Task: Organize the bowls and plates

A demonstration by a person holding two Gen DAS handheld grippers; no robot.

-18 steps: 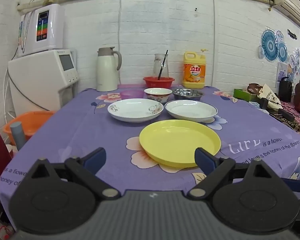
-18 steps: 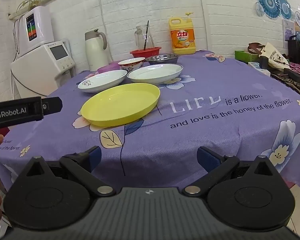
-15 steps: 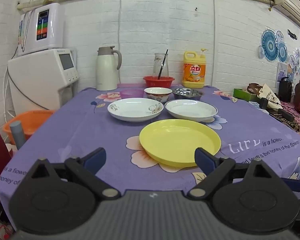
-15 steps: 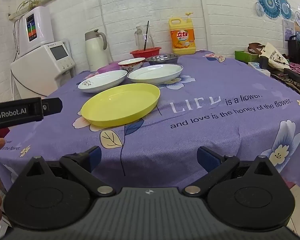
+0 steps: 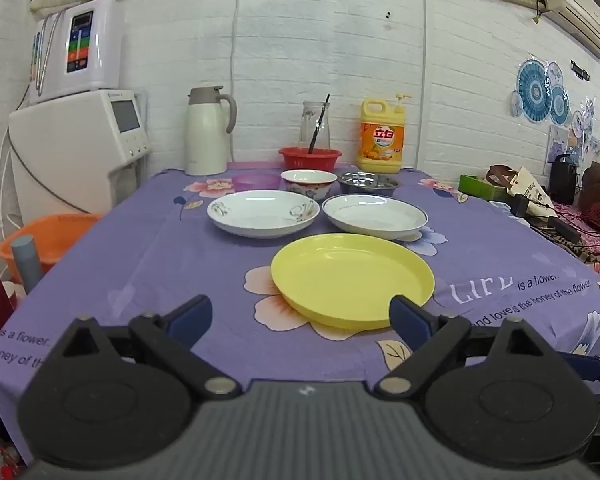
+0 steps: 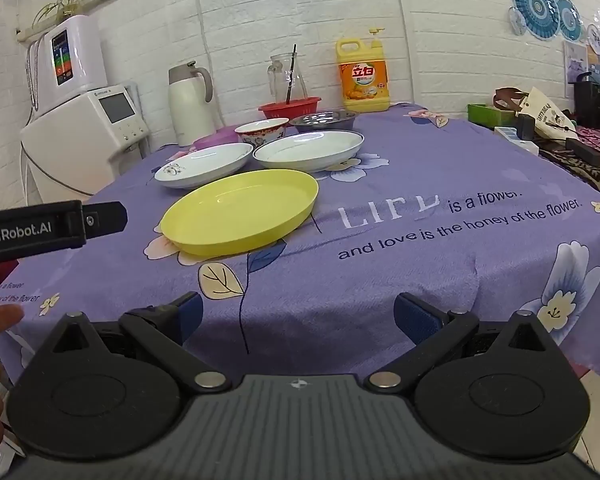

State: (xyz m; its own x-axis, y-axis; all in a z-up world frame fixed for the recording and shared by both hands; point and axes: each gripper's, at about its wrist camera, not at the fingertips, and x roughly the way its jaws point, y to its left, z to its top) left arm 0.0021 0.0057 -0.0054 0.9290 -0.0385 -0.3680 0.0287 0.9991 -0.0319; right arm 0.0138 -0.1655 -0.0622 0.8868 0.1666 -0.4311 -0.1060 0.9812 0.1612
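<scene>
A purple flowered cloth covers the bench (image 5: pixel 140 264). Both the left gripper (image 5: pixel 300 316) and right gripper (image 6: pixel 296 316) hover at the frame bottom, fingers spread wide, holding nothing. The yellow plate (image 5: pixel 352 278) sits centre, two white plates (image 5: pixel 263 213) behind it, then bowls (image 5: pixel 308 180).

The yellow plate (image 5: pixel 352 278) lies flat and empty, nearest the table's front edge. Just behind it sit two white plates side by side: a flower-patterned plate (image 5: pixel 263 213) at left, a blue-rimmed plate (image 5: pixel 375 216) at right. Behind those stand a purple bowl (image 5: pixel 256 181), a patterned china bowl (image 5: pixel 308 182) and a steel bowl (image 5: pixel 367 182), all upright.
</scene>
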